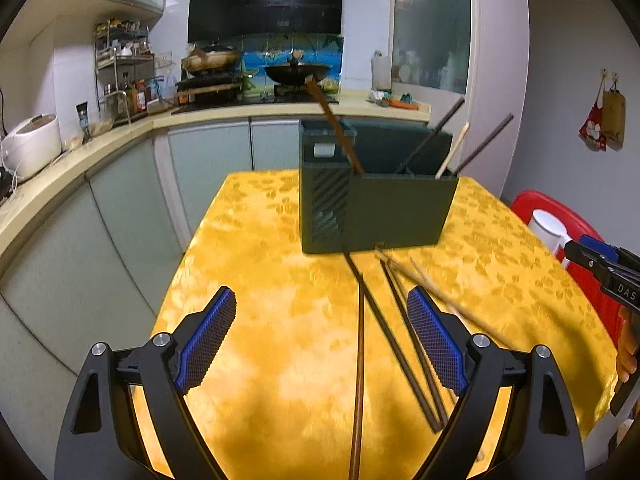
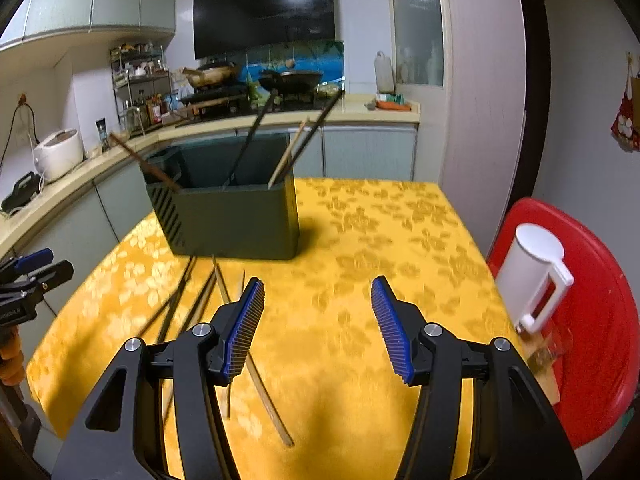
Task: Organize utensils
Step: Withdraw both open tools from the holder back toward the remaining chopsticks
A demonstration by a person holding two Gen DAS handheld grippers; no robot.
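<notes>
Nearest the lens, the left gripper [image 1: 320, 336] hangs spread wide and empty above the yellow tablecloth [image 1: 256, 264], with a reddish-brown chopstick [image 1: 360, 368] lying between its pads and two dark chopsticks [image 1: 404, 344] running under its right finger. The right gripper [image 2: 318, 320] is likewise released, holding nothing, over bare cloth; the loose chopsticks lie to its left, a pale bamboo one [image 2: 264, 396] passing beneath its left finger. Farther back, touching the sticks' far ends, stands the dark green utensil holder [image 1: 376, 204], which already carries a brown chopstick [image 1: 336, 128] in its narrow left compartment and two dark ones plus a pale one [image 1: 452, 152] leaning in the wider section. Behind that runs the kitchen counter [image 1: 240, 114] with a wok [image 1: 298, 72]. The risk, as I judge it, is that the sticks lie close and overlapping, so a closing pinch may catch two or roll one away on the slick cloth; a nudge to the holder could also tip the leaning sticks.
</notes>
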